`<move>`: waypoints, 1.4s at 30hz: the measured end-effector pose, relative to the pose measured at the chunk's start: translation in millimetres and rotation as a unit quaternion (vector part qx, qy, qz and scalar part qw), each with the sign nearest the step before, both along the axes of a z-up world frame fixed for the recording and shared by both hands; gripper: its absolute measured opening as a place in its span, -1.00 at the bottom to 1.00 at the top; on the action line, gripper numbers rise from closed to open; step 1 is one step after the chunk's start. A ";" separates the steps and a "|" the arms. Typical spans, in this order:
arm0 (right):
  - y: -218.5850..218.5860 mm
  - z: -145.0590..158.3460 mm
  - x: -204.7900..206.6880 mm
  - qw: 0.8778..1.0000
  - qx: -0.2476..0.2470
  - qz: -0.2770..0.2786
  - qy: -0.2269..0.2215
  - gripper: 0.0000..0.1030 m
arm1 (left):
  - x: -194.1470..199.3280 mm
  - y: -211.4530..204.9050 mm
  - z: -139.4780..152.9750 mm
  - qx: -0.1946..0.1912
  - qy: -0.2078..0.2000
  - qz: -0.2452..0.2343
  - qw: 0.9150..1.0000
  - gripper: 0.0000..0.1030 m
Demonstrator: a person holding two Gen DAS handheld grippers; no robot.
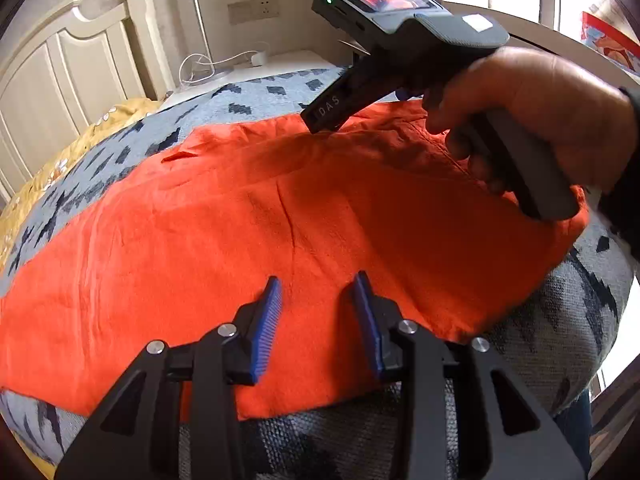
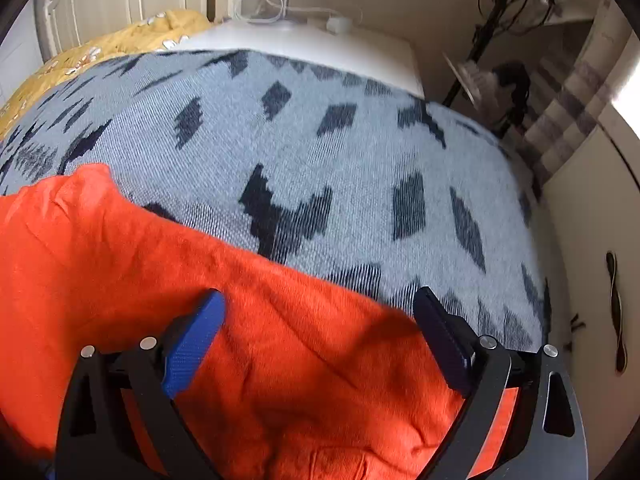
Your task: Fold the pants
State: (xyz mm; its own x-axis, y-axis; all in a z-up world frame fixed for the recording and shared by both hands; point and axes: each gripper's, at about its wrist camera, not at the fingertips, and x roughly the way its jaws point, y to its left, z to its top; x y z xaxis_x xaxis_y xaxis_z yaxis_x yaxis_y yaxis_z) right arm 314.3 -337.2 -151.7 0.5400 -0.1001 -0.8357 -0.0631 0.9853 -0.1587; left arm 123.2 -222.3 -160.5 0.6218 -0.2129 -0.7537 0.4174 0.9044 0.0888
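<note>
The orange pants lie spread flat across a grey blanket with dark marks on the bed. My left gripper is open and empty, its blue-padded fingers just above the near edge of the pants. In the right wrist view the pants fill the lower left. My right gripper is wide open over the far edge of the pants, nothing between the pads. The right gripper's body, held in a hand, shows in the left wrist view over the far right part of the pants; its fingers are hidden there.
A cream headboard stands at the left. A yellow flowered quilt lies by it. A white bedside table with a charger and cable stands beyond the bed. A cream cabinet is at the right.
</note>
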 end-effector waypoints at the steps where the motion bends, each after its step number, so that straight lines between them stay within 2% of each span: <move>1: -1.8 -0.1 1.3 1.000 0.002 -0.002 -0.009 0.76 | -0.7 0.4 -0.9 -0.001 -0.002 0.001 1.000 -0.27; 4: -8.5 -1.3 8.1 1.000 0.005 -0.022 -0.018 0.76 | -4.0 1.5 -2.8 0.001 -0.011 0.003 1.000 -0.27; 6: -11.8 -0.1 16.4 1.000 0.007 -0.026 -0.006 0.76 | -4.7 3.0 -2.2 0.004 -0.011 0.006 1.000 -0.27; 7: -8.3 7.5 14.4 1.000 -0.010 -0.029 -0.005 0.67 | -5.2 2.5 -0.9 0.006 -0.011 0.005 1.000 -0.27; 8: -5.9 14.4 11.0 0.999 -0.019 -0.031 -0.016 0.49 | -10.6 0.0 0.1 0.004 -0.011 0.004 1.000 -0.27; 10: 4.2 36.5 -3.6 0.999 0.018 -0.009 -0.041 0.49 | -10.0 2.5 0.2 -0.007 -0.008 0.007 1.000 -0.27; 12: 25.2 42.4 -10.6 0.998 0.047 0.038 -0.022 0.50 | -11.8 1.7 -0.1 -0.007 -0.013 0.014 1.000 -0.27; 13: 45.8 38.0 -10.1 0.995 0.061 0.082 0.005 0.50 | -12.6 0.9 -0.4 -0.006 -0.016 0.018 1.000 -0.27; 17: 82.6 8.1 10.2 0.991 0.063 0.102 0.054 0.43 | -14.2 2.3 0.7 -0.009 -0.012 0.018 1.000 -0.27; 21: 84.5 2.8 28.1 0.996 0.056 0.066 0.026 0.54 | -12.4 7.5 1.6 -0.021 -0.003 0.019 1.000 -0.27; 22: 83.6 1.3 33.4 0.998 0.040 0.052 0.015 0.71 | -12.8 7.6 1.4 -0.022 -0.004 0.020 1.000 -0.27; 23: 82.7 -0.3 34.2 0.998 0.041 0.048 0.011 0.74 | -13.6 7.9 1.1 -0.022 -0.005 0.020 1.000 -0.27; 26: 81.9 1.7 40.0 0.998 0.040 0.040 0.002 0.74 | -13.1 13.0 2.8 -0.033 0.006 0.017 0.999 -0.27; 28: 76.7 13.0 31.8 0.999 0.032 0.018 -0.026 0.74 | -14.0 22.2 7.4 -0.049 0.028 0.012 0.998 -0.30; 30: 65.5 24.5 17.6 0.997 0.069 0.011 -0.036 0.75 | -16.5 43.8 22.4 -0.047 -0.008 0.041 0.998 -0.32; 31: 62.4 30.6 6.9 0.994 0.103 0.022 -0.034 0.75 | -14.0 55.9 29.3 -0.043 -0.028 0.062 0.997 -0.32; 32: 63.3 34.2 -3.3 0.992 0.119 0.036 -0.033 0.76 | -2.7 78.8 35.8 -0.056 -0.033 0.098 0.993 -0.32; 33: 66.3 36.5 -12.7 0.991 0.122 0.049 -0.032 0.78 | 4.6 91.3 36.2 -0.060 -0.027 0.118 0.991 -0.32; 35: 75.0 36.5 -33.0 0.991 0.119 0.063 -0.027 0.78 | 22.1 124.3 26.6 -0.043 -0.016 0.171 0.984 -0.32; 36: 79.7 33.8 -39.5 0.990 0.119 0.066 -0.021 0.78 | 25.2 133.6 20.6 -0.038 -0.007 0.184 0.982 -0.32; 37: 83.6 29.8 -51.2 0.990 0.117 0.072 -0.014 0.78 | 29.6 144.2 10.9 -0.032 0.012 0.193 0.981 -0.30; 38: 85.8 27.6 -56.8 0.991 0.111 0.071 -0.013 0.78 | 25.5 153.3 5.2 -0.037 0.013 0.183 0.982 -0.28; 40: 89.4 22.4 -69.4 0.994 0.092 0.063 -0.012 0.78 | 12.7 158.4 6.4 -0.020 0.001 0.174 0.984 -0.07; 42: 89.1 20.5 -78.8 0.994 0.094 0.055 -0.015 0.78 | -4.7 162.0 7.6 -0.018 -0.009 0.167 0.986 0.03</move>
